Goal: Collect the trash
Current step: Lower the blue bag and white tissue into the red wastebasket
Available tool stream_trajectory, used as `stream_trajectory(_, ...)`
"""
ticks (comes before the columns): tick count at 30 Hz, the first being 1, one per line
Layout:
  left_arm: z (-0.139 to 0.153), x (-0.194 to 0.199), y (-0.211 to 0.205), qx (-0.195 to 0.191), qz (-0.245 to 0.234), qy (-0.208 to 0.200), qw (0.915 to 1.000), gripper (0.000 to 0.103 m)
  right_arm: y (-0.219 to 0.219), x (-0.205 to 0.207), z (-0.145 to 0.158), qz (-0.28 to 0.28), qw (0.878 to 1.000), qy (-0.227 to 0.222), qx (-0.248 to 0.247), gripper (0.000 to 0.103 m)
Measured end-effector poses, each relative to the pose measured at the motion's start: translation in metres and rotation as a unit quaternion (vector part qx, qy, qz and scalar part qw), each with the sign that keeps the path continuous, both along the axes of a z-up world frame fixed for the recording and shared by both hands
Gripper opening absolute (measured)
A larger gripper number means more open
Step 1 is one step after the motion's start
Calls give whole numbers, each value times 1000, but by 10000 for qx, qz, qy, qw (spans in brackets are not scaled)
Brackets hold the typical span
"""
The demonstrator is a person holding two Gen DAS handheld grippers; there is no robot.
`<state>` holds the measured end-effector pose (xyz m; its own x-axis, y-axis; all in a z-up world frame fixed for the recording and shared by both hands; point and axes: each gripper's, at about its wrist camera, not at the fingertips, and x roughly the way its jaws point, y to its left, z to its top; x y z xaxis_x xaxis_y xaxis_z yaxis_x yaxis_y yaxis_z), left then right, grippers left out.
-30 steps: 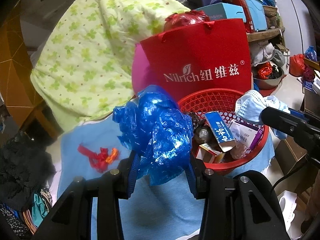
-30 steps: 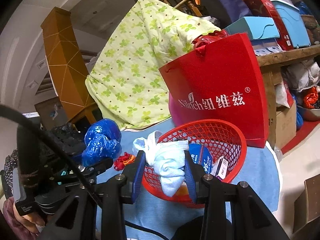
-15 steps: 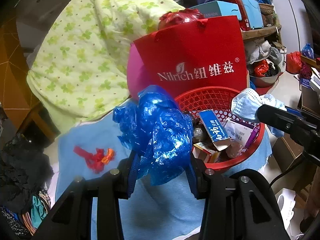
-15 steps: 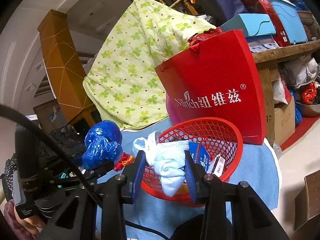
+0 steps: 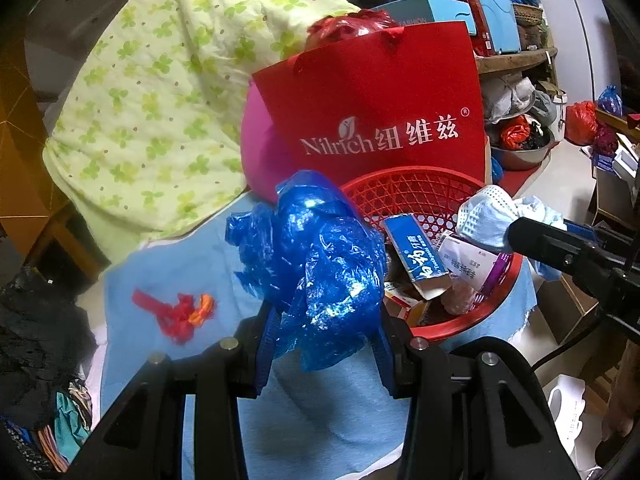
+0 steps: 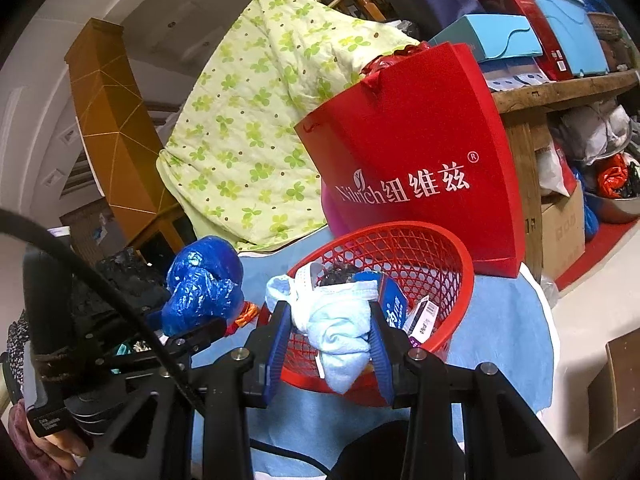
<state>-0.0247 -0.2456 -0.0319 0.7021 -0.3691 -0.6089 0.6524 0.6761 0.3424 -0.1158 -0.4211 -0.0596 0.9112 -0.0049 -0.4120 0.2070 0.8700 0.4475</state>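
Your left gripper [image 5: 326, 316] has its two blue-padded fingers clamped on a crumpled blue plastic bag [image 5: 320, 260], which bulges up and out above the pads. The bag hangs in the air at the near left edge of the round red plastic mesh basket [image 5: 404, 188], above the pale blue cloth [image 5: 320, 412] that covers the table.

Your right gripper [image 6: 330, 328] is clenched on a bunched light blue face mask [image 6: 340, 320]; its white ear loop pokes out to the left and the mask's lower end droops below the pads. In the right wrist view the mask sits over the basket's near rim; in the left wrist view it shows at the basket's right side, at the tip of the right gripper's black finger.

Inside the basket lie a blue toothpaste carton [image 5: 416, 256] with its end flap open, a white and purple medicine box [image 5: 472, 260] to its right, and a small orange and white box [image 5: 404, 304] nearer to you.

On the blue cloth to the left of the basket lies a red and orange scrap of ribbon [image 5: 180, 312], well apart from both grippers.

Just behind the basket stands a red paper gift bag with white lettering [image 5: 384, 112], and a pink rounded thing [image 5: 260, 152] shows at its left. Farther left, a light green quilt with a clover print [image 5: 160, 92] is draped high.
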Motion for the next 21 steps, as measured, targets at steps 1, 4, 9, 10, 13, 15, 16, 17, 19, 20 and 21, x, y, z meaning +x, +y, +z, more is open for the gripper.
stream_trajectory(1, -1, 0, -1, 2, -10, 19, 10000, 45, 0, 0, 0, -7, 10000, 12, -4, 41)
stream_trajectory(4, -5, 2, -3, 13, -36, 91, 10000, 45, -1, 2, -3, -10, 10000, 54, 16, 41)
stream_trajectory(9, -12, 4, -6, 32, -63, 208, 9998, 45, -1, 5, -8, -1, 9999, 124, 33, 41)
stream_trajectory(10, -13, 5, -6, 30, -57, 227, 9997, 45, 0, 5, -9, -1, 9999, 135, 30, 41)
stream_trajectory(13, -16, 8, -6, 19, -27, 258, 9997, 45, 0, 8, -10, 25, 9998, 172, 30, 41)
stream_trajectory(15, -16, 10, -6, 9, -15, 277, 9996, 45, 1, 10, -10, 32, 9998, 174, 17, 41)
stream_trajectory(16, -17, 11, -6, 8, -11, 275, 9996, 45, 1, 11, -9, 38, 9998, 176, 8, 41)
stream_trajectory(17, -17, 12, -6, 7, -8, 273, 9996, 45, 1, 13, -8, 43, 9998, 175, -3, 41)
stream_trajectory(19, -17, 13, -7, 5, -3, 276, 9996, 45, 2, 15, -7, 47, 9998, 170, -30, 41)
stream_trajectory(20, -17, 14, -7, -1, 1, 277, 9996, 45, 2, 16, -6, 45, 9998, 167, -50, 41)
stream_trajectory(21, -17, 16, -7, -8, 7, 275, 9996, 45, 2, 17, -4, 42, 9998, 160, -57, 41)
